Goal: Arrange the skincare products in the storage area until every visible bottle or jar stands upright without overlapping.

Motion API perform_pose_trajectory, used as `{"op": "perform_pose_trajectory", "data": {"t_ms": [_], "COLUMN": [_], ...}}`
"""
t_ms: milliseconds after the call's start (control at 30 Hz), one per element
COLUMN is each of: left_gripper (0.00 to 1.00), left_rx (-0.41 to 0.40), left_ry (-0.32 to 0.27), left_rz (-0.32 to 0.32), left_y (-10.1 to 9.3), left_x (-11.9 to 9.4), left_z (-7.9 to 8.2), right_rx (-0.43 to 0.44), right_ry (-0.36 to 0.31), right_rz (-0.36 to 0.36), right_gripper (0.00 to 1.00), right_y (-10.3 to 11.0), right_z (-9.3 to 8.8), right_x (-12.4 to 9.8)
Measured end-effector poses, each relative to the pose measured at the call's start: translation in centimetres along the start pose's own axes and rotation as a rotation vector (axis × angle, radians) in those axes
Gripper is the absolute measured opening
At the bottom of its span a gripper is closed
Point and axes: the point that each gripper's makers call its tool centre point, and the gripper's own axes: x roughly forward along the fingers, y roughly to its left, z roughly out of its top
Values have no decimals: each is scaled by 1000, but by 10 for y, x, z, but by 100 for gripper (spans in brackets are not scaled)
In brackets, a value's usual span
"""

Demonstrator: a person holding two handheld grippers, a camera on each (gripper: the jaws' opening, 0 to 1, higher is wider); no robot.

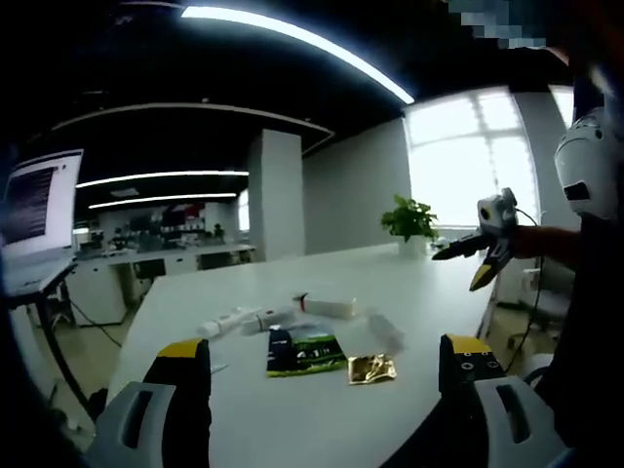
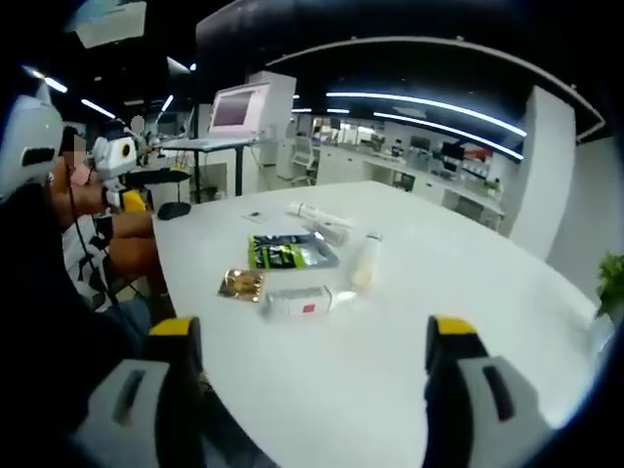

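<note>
Two tools, both spread wide and empty, above the white worktop [image 1: 322, 409].
Left tool [image 1: 327, 366] and right tool [image 2: 312, 341] frame lying skincare tubes [image 2: 297, 302], a bottle [image 2: 366, 261] and sachets [image 1: 304, 351] mid-frame.

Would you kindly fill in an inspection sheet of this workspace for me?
Surface: white table, bare around one small cluster.
Job's things: white bottle, white tube with a red mark and further white tubes, all lying flat, none upright.
Clutter: green-and-black packet; gold sachet.
Grippers: left gripper and right gripper both open, held above the near table edge, touching nothing.
Cables: thin dark cable hanging off the table's edge.
Surroundings: potted plant, screen on a stand, office desks, ceiling light strips, bright window.
</note>
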Motion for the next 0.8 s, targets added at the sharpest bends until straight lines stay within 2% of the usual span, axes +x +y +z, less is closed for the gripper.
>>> {"op": "perform_pose_trajectory", "data": {"t_ms": [167, 300, 800], "left_gripper": [99, 99, 98], "left_rx": [13, -7, -7], "left_ry": [-2, -12, 0], "left_rz": [-9, -15, -14], "left_y": [-3, -6, -8], "left_x": [0, -1, 1], "left_z": [-1, -1, -4], "right_rx": [-28, -54, -85], "right_ry": [21, 39, 1], "right_rz": [6, 10, 17], "right_gripper": [95, 95, 93], "right_y": [-4, -6, -16], "right_z": [10, 16, 43], "right_x": [11, 19, 33]}}
